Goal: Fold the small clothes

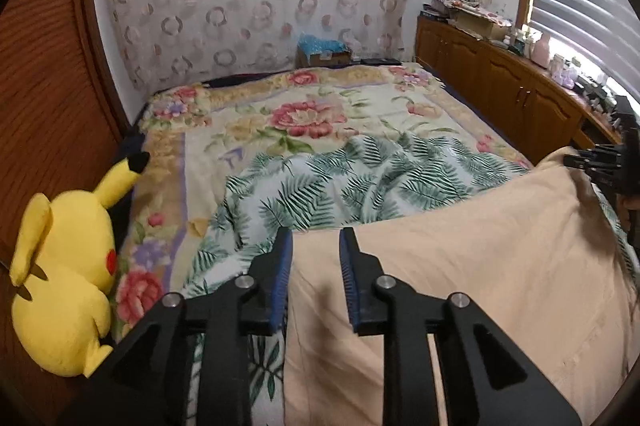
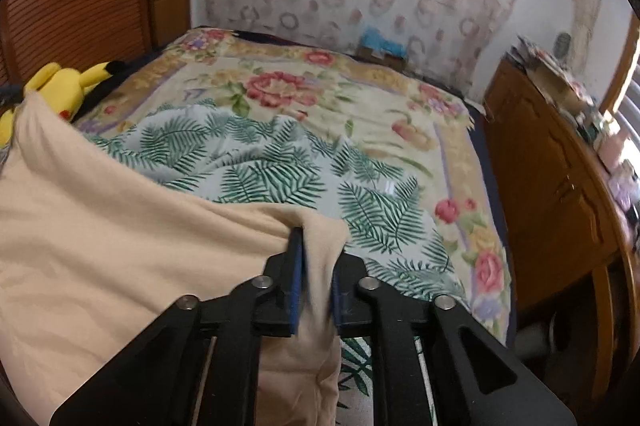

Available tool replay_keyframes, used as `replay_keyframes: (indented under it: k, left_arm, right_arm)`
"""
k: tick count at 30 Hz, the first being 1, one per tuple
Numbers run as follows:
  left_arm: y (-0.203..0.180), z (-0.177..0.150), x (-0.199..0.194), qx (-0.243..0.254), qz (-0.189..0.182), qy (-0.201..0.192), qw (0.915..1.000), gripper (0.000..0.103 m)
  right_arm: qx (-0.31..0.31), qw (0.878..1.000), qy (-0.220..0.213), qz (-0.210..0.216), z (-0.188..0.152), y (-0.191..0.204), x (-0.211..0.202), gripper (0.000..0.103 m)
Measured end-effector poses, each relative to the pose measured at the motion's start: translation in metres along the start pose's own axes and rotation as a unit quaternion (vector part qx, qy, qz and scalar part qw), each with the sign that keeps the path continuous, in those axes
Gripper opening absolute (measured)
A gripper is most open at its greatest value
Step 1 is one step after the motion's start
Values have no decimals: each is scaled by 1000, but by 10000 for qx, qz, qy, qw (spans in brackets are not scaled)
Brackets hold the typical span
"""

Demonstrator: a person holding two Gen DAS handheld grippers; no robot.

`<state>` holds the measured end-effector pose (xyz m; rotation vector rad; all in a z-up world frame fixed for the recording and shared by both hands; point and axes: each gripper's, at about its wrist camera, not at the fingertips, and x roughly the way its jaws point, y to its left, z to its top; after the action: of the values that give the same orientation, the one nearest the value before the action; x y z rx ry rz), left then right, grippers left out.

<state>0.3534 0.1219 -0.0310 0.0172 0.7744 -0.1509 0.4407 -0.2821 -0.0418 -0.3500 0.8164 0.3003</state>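
Two claws work one peach garment [image 1: 460,286], which lies on the bed [image 1: 248,113] over a palm-leaf sheet [image 1: 320,181], on the near side of it. The left claw [image 1: 316,262] stands spread, its blue pads apart, with the garment's left edge lying under the gap rather than pinched. The right claw [image 2: 318,274] has a bunched corner of the same cloth between its pads; they stand slightly apart, and I cannot tell if they press it. From the left claw the garment stretches rightward to the right claw [image 1: 600,165], so its long axis runs between them, across the bed. A yellow plush toy [image 1: 68,266] sits left of the sheet. A cardboard box [image 1: 324,55] holding something blue stands beyond the sheet, at the wall.
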Motion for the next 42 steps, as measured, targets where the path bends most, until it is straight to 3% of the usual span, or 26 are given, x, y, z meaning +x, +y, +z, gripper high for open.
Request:
replay_keyframes:
  k: [2, 4, 7, 10, 11, 14, 24, 31, 42]
  left_arm:
    - [3, -6, -4, -31, -56, 15, 10000, 24]
    - [4, -15, -14, -53, -139, 6, 9999, 37]
    - [2, -31, -27, -8, -264, 45, 9996, 44]
    - [-2, -49, -39, 61, -298, 98, 9995, 54]
    - [-3, -56, -42, 34, -345, 124, 9993, 55]
    - [-6, -77, -52, -44, -506, 219, 9985, 56]
    - [-16, -124, -43, -37, -314, 844, 9959, 57]
    - [-18, -132, -43, 39, -245, 752, 9969, 59]
    - [-19, -136, -42, 2, -181, 548, 9983, 63]
  right_arm:
    - [125, 9999, -22, 25, 0, -2, -3, 15]
    - [303, 9994, -109, 141, -4, -5, -13, 16]
    - [512, 9976, -170, 432, -13, -6, -36, 16]
    - [575, 9964, -259, 560, -27, -2, -66, 37]
    - [598, 9961, -254, 600, -32, -1, -73, 42]
    - [752, 9930, -185, 892, -53, 3, -96, 43]
    - [941, 9905, 302, 957, -114, 20, -110, 44]
    - [977, 9879, 453, 1114, -115, 31, -90, 44]
    - [810, 9933, 196, 802, -109, 43, -78, 44]
